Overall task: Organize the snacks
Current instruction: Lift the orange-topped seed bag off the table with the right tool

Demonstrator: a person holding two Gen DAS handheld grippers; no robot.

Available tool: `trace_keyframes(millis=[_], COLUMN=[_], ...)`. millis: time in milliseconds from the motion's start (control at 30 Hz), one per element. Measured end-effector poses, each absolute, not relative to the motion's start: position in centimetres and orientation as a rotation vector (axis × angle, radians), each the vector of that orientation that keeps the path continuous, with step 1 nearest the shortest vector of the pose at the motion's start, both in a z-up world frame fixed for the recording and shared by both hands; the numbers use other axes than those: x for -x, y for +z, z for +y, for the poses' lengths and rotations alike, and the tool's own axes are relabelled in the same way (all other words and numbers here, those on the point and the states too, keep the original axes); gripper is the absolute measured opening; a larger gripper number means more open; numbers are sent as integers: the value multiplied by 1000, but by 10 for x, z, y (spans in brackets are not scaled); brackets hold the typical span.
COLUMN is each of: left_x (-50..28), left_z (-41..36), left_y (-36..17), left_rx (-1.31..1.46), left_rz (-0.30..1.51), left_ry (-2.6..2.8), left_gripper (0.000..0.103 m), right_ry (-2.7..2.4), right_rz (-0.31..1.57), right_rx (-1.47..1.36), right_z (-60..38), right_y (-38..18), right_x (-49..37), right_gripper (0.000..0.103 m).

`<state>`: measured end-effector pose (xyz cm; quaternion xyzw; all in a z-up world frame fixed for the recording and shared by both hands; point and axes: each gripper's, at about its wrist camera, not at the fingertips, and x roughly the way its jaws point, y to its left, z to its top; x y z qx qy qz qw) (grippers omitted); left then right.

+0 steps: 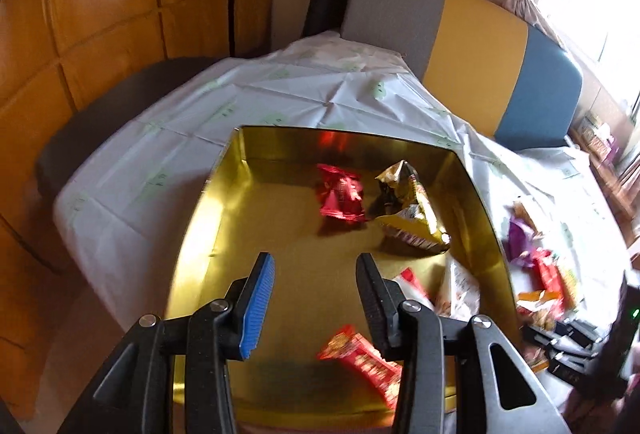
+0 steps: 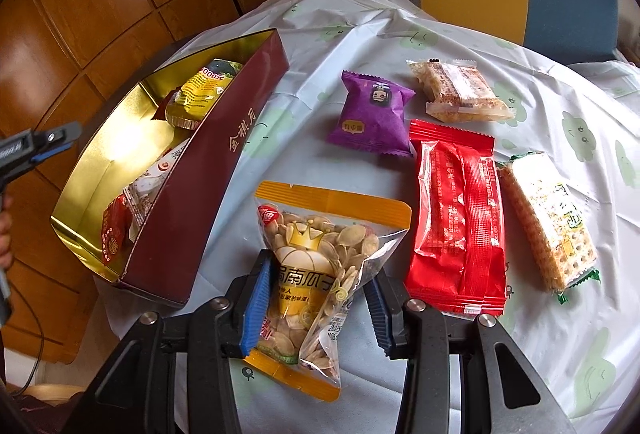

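Observation:
A gold-lined box (image 1: 224,201) with maroon outer walls (image 2: 208,169) sits on the table's left side. It holds several snack packets, among them a red one (image 1: 340,193) and a gold one (image 1: 404,201). My left gripper (image 1: 316,274) is open and empty above the box; a red packet (image 1: 364,358) lies below it. My right gripper (image 2: 318,298) is shut on a pumpkin seed bag (image 2: 320,258) with an orange top, right of the box. The left gripper also shows in the right wrist view (image 2: 52,141).
On the tablecloth (image 2: 360,33) lie a purple packet (image 2: 372,113), a long red packet (image 2: 456,218), a clear cracker packet (image 2: 460,93) and a green-edged cracker packet (image 2: 548,222). A grey, yellow and blue chair back (image 1: 472,53) stands behind the table. Wooden panelling (image 1: 100,13) is on the left.

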<state>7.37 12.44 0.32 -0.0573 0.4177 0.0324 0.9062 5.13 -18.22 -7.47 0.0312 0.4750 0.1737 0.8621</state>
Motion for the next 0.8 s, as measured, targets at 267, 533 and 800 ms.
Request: trace_keyframes(millis=[267, 533, 800], left_x=[-47, -39, -36], left_z=[117, 120, 123], left_y=[1, -10, -16], left_rx=[69, 88, 97], left_rz=[834, 862, 855], left_ry=[118, 140, 150], left_gripper=[43, 43, 43], right_ry=[354, 336, 326], right_rz=[939, 923, 863], right_rx=[-60, -59, -83], right_z=[-182, -181, -183], right_y=[-76, -74, -81], right_x=[-42, -40, -30], right_gripper=[44, 44, 45])
